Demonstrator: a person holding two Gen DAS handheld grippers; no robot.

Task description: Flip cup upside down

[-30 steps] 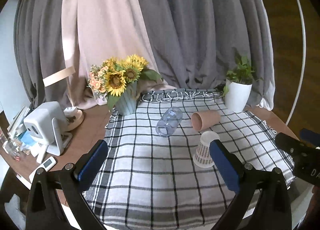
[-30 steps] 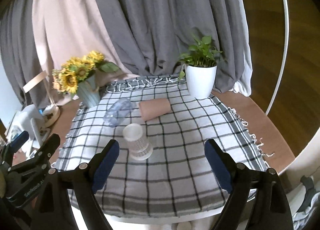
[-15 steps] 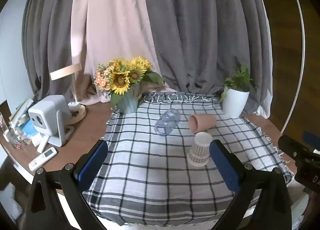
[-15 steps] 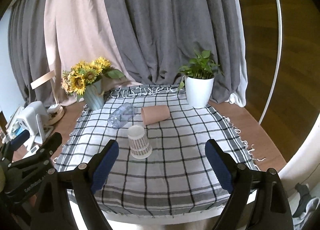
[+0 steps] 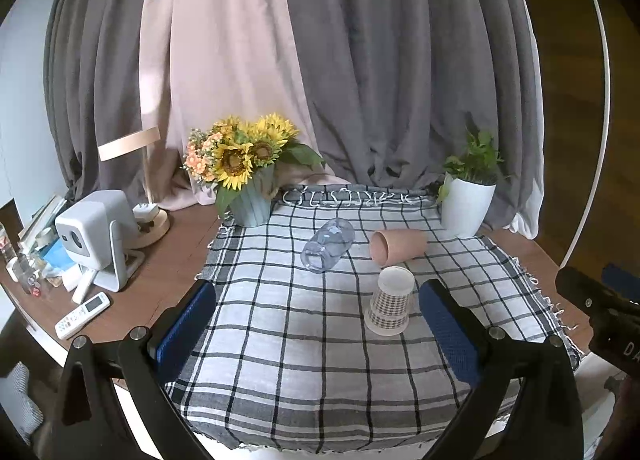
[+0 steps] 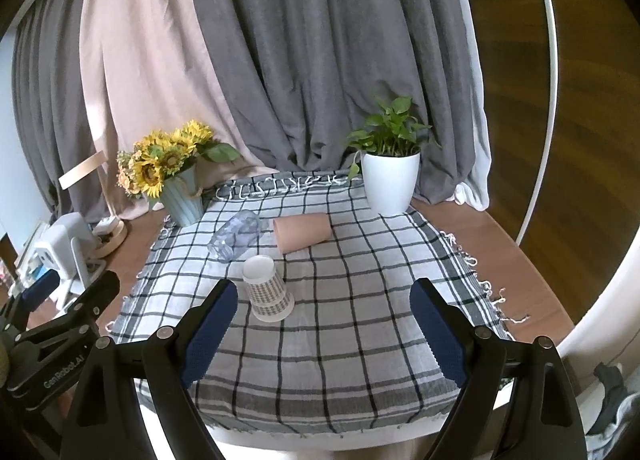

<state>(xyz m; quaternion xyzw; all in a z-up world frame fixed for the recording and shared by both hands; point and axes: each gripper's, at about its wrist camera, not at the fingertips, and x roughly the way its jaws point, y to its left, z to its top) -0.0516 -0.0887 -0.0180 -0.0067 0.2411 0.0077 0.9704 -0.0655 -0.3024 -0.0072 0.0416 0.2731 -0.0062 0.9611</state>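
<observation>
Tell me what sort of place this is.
Probably a home room staged for recording: a round table with a black-and-white checked cloth, a sunflower bouquet in a blue ribbed vase, floor-length grey and pink curtains.

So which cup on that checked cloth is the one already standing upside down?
Start at the checked cloth covering the table, then look in front of the clear glass and the pink cup, which both lie on their sides. The paper cup nearest you stands rim down, white with a dark houndstooth band.
</observation>
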